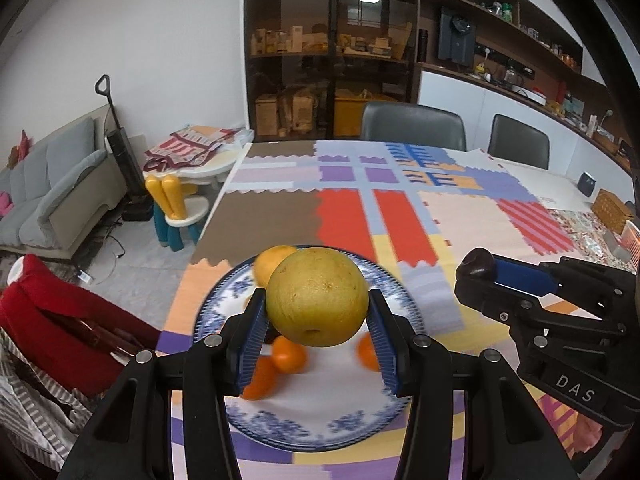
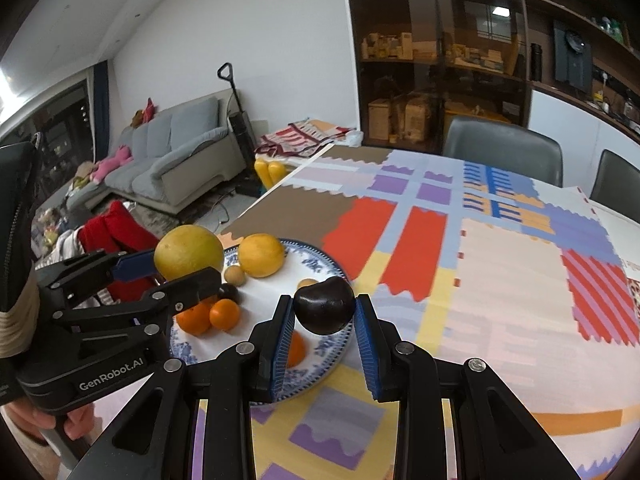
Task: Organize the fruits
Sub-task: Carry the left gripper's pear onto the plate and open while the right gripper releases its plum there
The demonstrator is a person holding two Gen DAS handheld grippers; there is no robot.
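My left gripper (image 1: pixel 317 312) is shut on a large yellow-green round fruit (image 1: pixel 317 297) and holds it above a blue-and-white plate (image 1: pixel 280 426). My right gripper (image 2: pixel 324 316) is shut on a small dark purple fruit (image 2: pixel 325 305) over the plate's right rim (image 2: pixel 320 372). On the plate lie a yellow fruit (image 2: pixel 261 255), several oranges (image 2: pixel 225 313) and a small brown fruit (image 2: pixel 234 275). The right gripper shows in the left wrist view (image 1: pixel 476 270); the left gripper shows in the right wrist view (image 2: pixel 176 270).
A patchwork tablecloth (image 2: pixel 500 280) covers the table. Two grey chairs (image 1: pixel 412 126) stand at the far side. A red bag (image 1: pixel 60 320) sits left of the table. A basket (image 1: pixel 610 208) and a small dark speaker (image 1: pixel 587 184) are at the far right.
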